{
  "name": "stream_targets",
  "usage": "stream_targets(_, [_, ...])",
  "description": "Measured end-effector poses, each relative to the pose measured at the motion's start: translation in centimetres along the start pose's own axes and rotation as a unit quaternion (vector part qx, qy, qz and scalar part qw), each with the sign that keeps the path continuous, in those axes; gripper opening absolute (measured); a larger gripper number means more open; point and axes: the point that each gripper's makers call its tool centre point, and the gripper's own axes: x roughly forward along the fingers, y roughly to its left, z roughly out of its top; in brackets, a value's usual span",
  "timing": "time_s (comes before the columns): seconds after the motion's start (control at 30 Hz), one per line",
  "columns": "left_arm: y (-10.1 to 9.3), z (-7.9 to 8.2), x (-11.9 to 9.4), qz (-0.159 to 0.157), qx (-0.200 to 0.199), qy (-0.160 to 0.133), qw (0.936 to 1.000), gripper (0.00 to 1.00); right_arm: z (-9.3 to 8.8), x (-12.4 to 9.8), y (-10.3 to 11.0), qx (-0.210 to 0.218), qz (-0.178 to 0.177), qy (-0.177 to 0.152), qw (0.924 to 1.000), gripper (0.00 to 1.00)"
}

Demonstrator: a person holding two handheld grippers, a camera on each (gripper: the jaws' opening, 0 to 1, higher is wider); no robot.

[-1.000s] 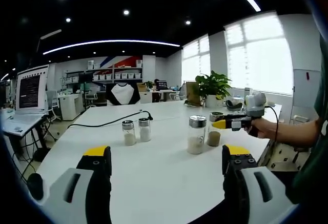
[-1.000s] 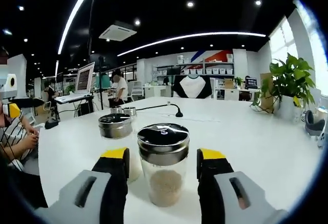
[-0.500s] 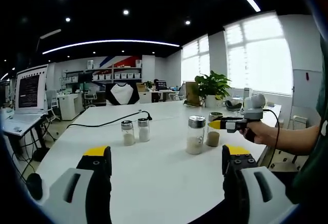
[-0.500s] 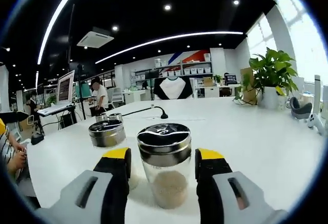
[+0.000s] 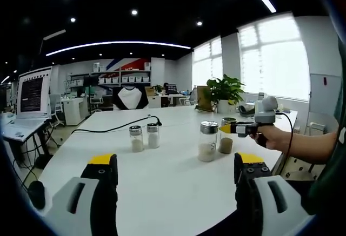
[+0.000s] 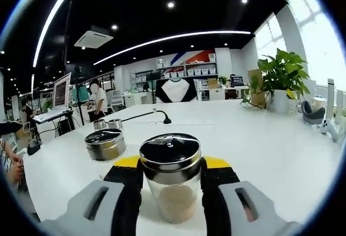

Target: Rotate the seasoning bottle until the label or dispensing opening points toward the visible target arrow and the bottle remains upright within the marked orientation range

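**Bottle pinched by the right tool: a steady upright twist is called for**

In the right gripper view the right tool (image 6: 171, 177) is seen low in the frame, its yellow-tipped jaws pressed against both sides of a glass seasoning bottle (image 6: 171, 184) with a dark metal lid. The bottle stands upright on the white desk (image 6: 259, 139), a little pale-brown seasoning at its bottom. A second bottle (image 6: 106, 144) with a metal lid stands just beside it, to the left in the frame.

In the left gripper view the left tool (image 5: 175, 168) is held spread and empty at the bottom of the frame, well apart from the bottles. The pinched bottle is seen right of centre, beside its neighbour, and two small shakers (image 5: 144, 137) stand left of centre.

No target arrow or marked range can be made out, so the required heading cannot be judged. The turn is best made about the bottle's own upright axis, with the base kept flat on the desk and the grip held even. The neighbouring bottle is likely to be knocked if the jaws are swung wide.
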Motion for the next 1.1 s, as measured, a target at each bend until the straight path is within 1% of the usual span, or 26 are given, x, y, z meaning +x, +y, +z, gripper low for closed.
stream_targets(0.07, [0.03, 0.08, -0.01, 0.001, 0.0, -0.001, 1.0, 0.94, -0.07, 0.03, -0.06, -0.012, -0.007, 0.008, 0.9999, 0.4])
stream_targets(0.13, [0.04, 0.11, -0.02, 0.001, -0.001, -0.002, 1.0, 0.94, -0.09, 0.05, -0.05, -0.016, -0.007, 0.013, 0.9998, 0.4])
stream_targets(0.43, [0.09, -0.15, -0.22, 0.003, -0.002, 0.0, 1.0, 0.94, -0.21, 0.09, -0.12, -0.022, -0.007, 0.015, 0.9996, 0.39])
stream_targets(0.73, [0.02, -0.04, -0.2, 0.002, -0.001, -0.001, 1.0, 0.94, -0.25, 0.0, -0.03, -0.028, 0.005, 0.019, 0.9994, 0.39])
stream_targets(0.87, [-0.11, -0.11, -0.05, 0.0, -0.002, 0.001, 1.0, 0.94, -0.27, -0.05, 0.09, -0.032, 0.018, 0.019, 0.9992, 0.39])
stream_targets(1.1, [-0.04, 0.13, -0.06, 0.001, 0.0, 0.0, 1.0, 0.94, -0.3, -0.08, 0.21, -0.035, 0.028, 0.023, 0.9987, 0.39])
